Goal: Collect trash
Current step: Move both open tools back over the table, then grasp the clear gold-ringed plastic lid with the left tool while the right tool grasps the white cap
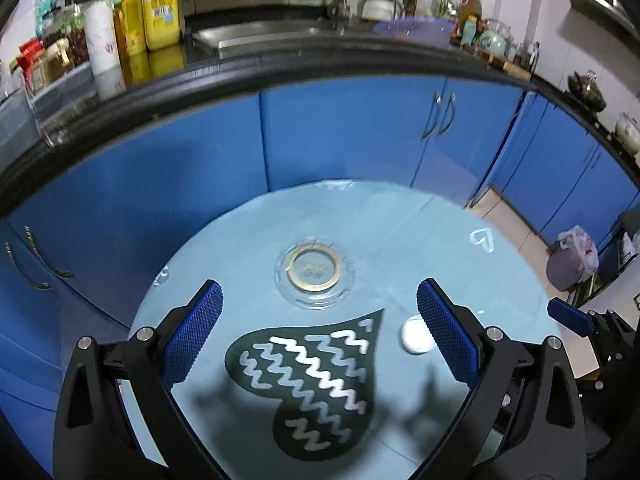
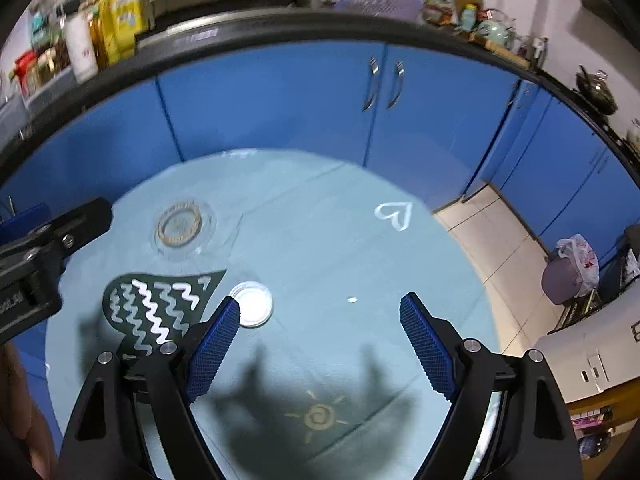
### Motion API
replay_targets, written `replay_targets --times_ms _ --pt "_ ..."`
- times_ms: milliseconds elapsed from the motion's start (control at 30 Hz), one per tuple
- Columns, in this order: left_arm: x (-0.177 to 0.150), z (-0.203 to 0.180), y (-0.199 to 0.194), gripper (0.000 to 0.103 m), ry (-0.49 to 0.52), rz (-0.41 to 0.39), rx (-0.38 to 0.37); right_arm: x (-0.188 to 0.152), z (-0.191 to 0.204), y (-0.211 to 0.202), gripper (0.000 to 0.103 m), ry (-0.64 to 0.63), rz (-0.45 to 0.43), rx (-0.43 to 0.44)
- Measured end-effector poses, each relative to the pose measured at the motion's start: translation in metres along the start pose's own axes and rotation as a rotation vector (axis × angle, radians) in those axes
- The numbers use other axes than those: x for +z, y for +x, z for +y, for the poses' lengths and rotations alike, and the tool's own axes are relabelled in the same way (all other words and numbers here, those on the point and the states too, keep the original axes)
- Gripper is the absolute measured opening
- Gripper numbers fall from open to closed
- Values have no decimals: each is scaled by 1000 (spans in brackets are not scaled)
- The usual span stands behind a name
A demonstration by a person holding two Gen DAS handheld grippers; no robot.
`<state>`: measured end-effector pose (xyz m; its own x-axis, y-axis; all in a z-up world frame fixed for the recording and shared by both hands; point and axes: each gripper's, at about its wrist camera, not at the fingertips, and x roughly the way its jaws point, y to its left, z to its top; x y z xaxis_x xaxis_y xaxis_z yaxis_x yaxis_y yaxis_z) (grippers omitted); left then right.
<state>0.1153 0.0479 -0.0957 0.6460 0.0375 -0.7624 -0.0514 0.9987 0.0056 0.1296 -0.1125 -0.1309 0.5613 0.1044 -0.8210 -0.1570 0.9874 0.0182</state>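
The table [image 1: 248,240] had a smooth, glossy glass-like top. The ashtray [image 1: 314,276] looked like clear glass. The lid [image 2: 253,304] looked like white plastic. Gripper pads [image 2: 212,354] were rough, knurled blue. Cabinet doors [image 1: 340,136] shone; their handles [image 2: 384,84] looked metal.

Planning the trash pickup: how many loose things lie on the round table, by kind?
Clear glass dish: 1
White round lid: 1
Small white scrap: 1
Total: 3

Both wrist views look steeply down from close above the round worktop [image 1: 248,240] toward the far blue cabinets [image 2: 280,104], sharing its heart-patterned middle
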Motion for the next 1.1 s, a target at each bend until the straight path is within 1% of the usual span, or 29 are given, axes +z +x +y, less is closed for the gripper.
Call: replay_targets --times_ms 233,367,467,667,800,967,1100 --pt "5 9 51 97 37 85 -15 0 18 39 80 -30 77 16" --pt "7 9 76 97 65 142 -60 1 27 53 80 -45 100 25" --pt "8 6 91 97 88 176 -73 2 32 63 80 -51 112 31" --pt "9 -4 116 97 154 217 -64 2 37 79 80 -53 139 36" --pt "10 -8 130 97 183 231 -50 3 40 85 80 -53 147 41" --pt "10 -7 144 97 176 254 -37 7 43 88 80 -50 132 49" --pt "10 1 150 97 149 263 -55 6 42 88 80 -40 119 52"
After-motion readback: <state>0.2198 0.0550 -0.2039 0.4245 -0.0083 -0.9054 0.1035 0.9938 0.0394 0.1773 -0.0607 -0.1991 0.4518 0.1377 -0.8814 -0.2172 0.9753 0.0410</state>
